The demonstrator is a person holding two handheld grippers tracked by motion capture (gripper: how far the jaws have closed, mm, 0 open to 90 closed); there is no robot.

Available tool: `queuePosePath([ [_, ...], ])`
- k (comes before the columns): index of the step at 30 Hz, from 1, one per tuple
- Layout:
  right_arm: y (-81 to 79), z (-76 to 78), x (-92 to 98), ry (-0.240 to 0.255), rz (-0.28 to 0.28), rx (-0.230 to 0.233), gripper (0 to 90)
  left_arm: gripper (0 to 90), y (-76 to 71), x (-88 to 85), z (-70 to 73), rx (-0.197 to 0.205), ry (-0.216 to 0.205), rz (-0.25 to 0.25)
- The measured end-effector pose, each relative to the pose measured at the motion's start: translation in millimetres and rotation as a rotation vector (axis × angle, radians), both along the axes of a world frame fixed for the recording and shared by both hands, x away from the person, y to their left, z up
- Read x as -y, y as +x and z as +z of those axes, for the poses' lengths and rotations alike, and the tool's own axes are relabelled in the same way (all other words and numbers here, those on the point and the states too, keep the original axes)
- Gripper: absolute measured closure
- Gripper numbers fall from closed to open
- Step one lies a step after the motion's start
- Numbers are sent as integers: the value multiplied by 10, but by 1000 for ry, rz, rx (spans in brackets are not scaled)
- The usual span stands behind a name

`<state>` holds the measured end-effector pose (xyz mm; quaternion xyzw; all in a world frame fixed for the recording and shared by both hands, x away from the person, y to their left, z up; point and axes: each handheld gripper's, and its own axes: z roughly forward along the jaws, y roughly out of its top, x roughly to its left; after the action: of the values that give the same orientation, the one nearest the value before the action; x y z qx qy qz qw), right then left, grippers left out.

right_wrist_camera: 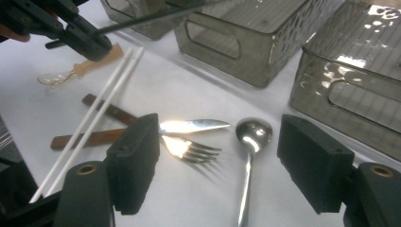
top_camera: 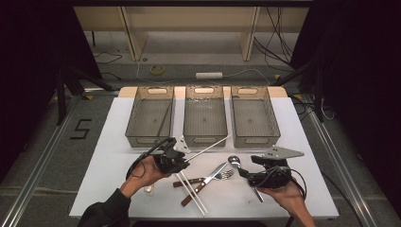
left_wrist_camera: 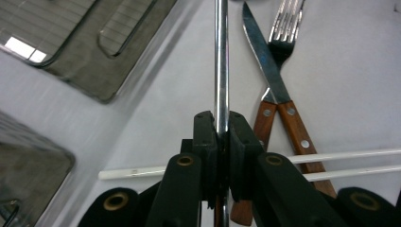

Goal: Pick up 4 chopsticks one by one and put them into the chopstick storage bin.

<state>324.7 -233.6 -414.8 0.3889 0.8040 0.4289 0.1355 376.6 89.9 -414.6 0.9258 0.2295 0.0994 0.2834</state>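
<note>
I see a white table (top_camera: pixel 104 165) carrying three bins (top_camera: pixel 204 118) at the back, and nearer me a knife (top_camera: pixel 204 183), fork (top_camera: pixel 222 175), spoon (top_camera: pixel 235 161) and two white sticks (top_camera: pixel 191 190).

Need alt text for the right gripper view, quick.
The right tool stands open over a metal spoon, beside a crossed knife and fork. White chopsticks lie left; grey bins stand behind.

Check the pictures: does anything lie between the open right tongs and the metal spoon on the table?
Nothing visible does. The right tongs stand open with the spoon lying in the gap; the fork lies beside it, apart.
</note>
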Motion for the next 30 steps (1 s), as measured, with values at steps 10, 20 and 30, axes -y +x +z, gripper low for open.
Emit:
queuePosePath([
  [10, -42, -78, 35, 11, -29, 3, 289, 831, 107, -180, 42, -3, -40, 86],
  [20, -85, -111, 13, 4, -19, 0, 284, 831, 231, -406, 137, 9, -90, 187],
  [30, -153, -100, 8, 13, -17, 12, 281, 831, 389, -607, 188, 17, -135, 274],
])
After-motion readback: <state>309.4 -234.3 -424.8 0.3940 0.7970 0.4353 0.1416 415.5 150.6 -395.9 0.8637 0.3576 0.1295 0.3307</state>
